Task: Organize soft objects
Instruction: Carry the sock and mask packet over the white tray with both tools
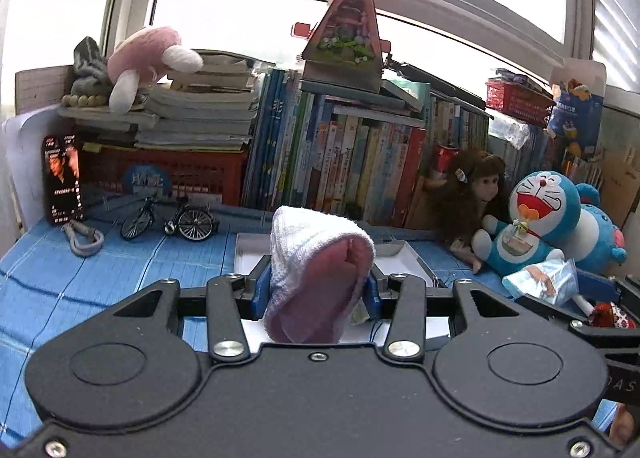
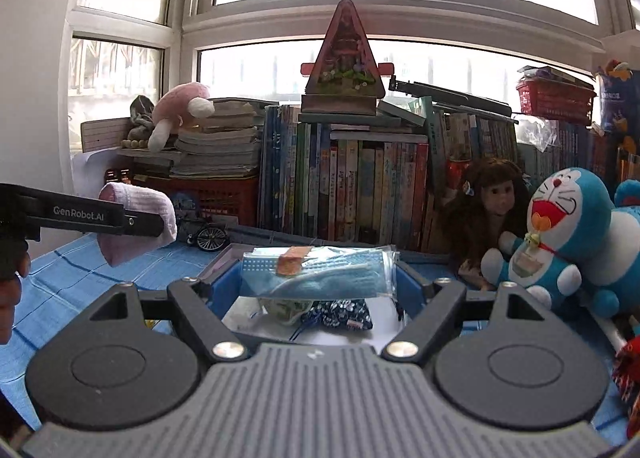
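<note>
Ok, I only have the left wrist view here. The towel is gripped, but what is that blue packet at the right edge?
Observer: A clear pack of blue face masks, clamped across its width by the right tongs.
Operator: Anything under it?
Observer: A dark patterned pouch and a small pale packet lie in the white tray.
Operator: And the towel from the side?
Observer: The pink towel roll sticks out above and below the left tongs.
</note>
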### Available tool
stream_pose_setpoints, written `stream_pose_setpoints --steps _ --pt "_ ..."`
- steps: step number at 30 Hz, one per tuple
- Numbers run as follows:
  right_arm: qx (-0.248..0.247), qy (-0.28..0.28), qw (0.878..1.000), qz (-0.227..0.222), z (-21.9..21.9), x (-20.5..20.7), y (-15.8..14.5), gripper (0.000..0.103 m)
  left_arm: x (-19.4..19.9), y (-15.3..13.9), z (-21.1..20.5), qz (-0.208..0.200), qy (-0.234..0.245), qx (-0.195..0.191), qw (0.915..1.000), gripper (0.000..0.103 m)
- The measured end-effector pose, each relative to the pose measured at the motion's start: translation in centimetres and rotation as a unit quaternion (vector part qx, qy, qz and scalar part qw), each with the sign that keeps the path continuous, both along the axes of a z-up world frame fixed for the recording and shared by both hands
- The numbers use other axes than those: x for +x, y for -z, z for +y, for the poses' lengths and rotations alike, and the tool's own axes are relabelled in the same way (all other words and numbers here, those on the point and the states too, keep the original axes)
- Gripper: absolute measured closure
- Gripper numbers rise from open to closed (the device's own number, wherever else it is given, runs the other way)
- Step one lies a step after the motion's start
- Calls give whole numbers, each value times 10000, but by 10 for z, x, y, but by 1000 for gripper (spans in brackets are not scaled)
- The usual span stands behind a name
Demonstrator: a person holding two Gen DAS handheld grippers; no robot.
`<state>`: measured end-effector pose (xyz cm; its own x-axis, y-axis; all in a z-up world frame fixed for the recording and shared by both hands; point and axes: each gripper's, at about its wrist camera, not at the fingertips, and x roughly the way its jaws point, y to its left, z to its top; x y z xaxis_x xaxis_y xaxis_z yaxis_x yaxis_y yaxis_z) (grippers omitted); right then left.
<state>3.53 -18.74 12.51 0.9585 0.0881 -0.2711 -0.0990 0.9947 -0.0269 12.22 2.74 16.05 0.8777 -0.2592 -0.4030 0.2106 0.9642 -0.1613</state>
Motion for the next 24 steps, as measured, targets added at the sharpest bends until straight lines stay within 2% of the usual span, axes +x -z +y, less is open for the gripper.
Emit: stream_pose_setpoints --steps 5,13,24 --pt "7 -7 10000 65 -2 16 -4 22 12 -1 -12 20 46 123 9999 61" --pt "16 -45 9993 360 -10 51 -10 22 51 -2 -23 340 70 169 9993 61" --pt "253 -183 9911 1292 -27 134 -16 22 127 9 -37 886 140 296 9955 61"
